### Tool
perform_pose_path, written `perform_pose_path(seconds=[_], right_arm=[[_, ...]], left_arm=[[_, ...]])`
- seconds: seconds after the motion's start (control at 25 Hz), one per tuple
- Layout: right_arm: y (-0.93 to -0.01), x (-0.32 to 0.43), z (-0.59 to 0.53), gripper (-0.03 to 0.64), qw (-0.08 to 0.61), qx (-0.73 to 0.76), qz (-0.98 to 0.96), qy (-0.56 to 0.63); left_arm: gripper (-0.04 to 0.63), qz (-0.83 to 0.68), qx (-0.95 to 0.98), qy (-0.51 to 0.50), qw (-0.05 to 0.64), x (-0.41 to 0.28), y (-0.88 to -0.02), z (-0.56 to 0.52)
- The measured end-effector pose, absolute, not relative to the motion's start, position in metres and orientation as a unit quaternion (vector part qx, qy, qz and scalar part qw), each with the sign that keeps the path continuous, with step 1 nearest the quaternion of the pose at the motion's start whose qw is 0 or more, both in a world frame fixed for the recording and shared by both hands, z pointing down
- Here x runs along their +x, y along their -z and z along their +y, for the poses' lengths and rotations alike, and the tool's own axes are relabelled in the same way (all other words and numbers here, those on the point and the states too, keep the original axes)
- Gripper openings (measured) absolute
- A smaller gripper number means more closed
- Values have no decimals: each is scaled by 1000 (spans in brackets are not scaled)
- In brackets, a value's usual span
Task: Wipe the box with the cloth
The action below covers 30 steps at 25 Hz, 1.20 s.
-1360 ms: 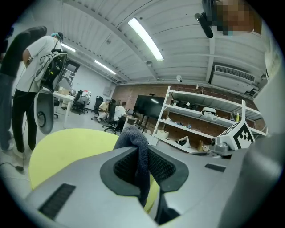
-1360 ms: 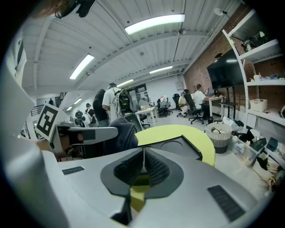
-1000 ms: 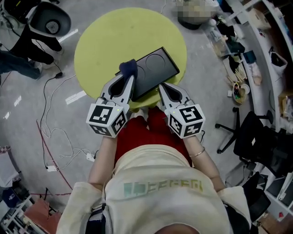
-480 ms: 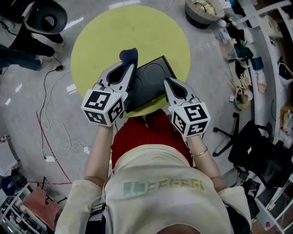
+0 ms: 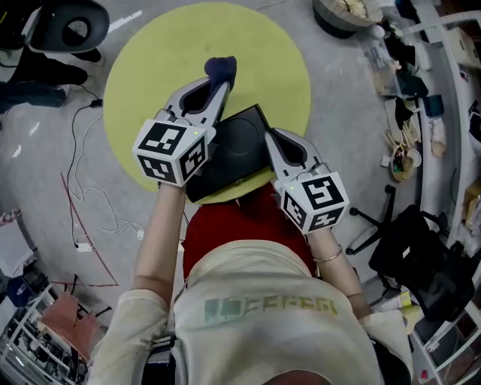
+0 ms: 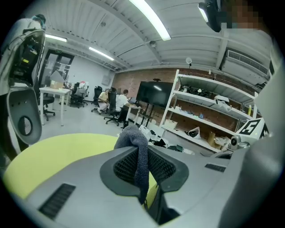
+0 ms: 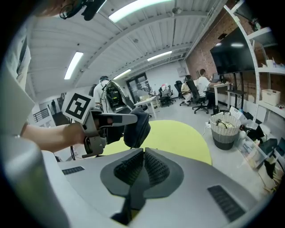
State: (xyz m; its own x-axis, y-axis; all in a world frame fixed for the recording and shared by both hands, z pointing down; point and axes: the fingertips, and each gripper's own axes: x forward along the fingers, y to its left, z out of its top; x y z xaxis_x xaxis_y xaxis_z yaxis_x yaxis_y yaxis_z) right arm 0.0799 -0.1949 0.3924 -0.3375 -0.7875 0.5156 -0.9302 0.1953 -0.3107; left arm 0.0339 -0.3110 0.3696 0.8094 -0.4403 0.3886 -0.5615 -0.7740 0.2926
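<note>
A flat black box (image 5: 237,147) is held tilted over the near edge of the round yellow table (image 5: 150,68). My right gripper (image 5: 268,137) is shut on the box's right edge, and a thin dark edge of the box (image 7: 133,191) shows between its closed jaws (image 7: 143,153). My left gripper (image 5: 218,83) is shut on a dark blue cloth (image 5: 220,69), just past the box's far left corner. In the left gripper view the cloth (image 6: 131,138) bulges above the closed gripper (image 6: 141,151). The right gripper view shows the cloth (image 7: 136,127) in the left gripper (image 7: 111,120) over the table.
A woven basket (image 5: 346,11) stands on the floor beyond the table at the right. Black office chairs sit at the right (image 5: 421,256) and top left (image 5: 68,26). Cables (image 5: 83,218) trail over the floor at the left. Cluttered shelving runs along the right edge.
The left gripper has carried the cloth forward, from beside the box to past its far corner. The box has come nearer the person and tilted in the right gripper.
</note>
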Motion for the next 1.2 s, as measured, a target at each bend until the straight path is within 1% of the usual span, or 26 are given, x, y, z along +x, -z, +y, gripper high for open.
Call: perform_pose_path(seconds=[0.4,0.64,0.88,1.2], right_arm=[[-410,104,-209,39,117,548,-763,-324],[-413,100,-204,38,121,533,-771,-328],[-412,79,-199,38,135,520,-780,-322],[-400,40,-183,38,144,500,-795,-311]], left_arm=[[63,-222,925,-205,231,82,-410,-309],[63,-159,928,-250,226,93,-423,-279],[63,-140,922,-283,222,77,-427,-264],[63,-160,910,-303,234,27,-422,-247]])
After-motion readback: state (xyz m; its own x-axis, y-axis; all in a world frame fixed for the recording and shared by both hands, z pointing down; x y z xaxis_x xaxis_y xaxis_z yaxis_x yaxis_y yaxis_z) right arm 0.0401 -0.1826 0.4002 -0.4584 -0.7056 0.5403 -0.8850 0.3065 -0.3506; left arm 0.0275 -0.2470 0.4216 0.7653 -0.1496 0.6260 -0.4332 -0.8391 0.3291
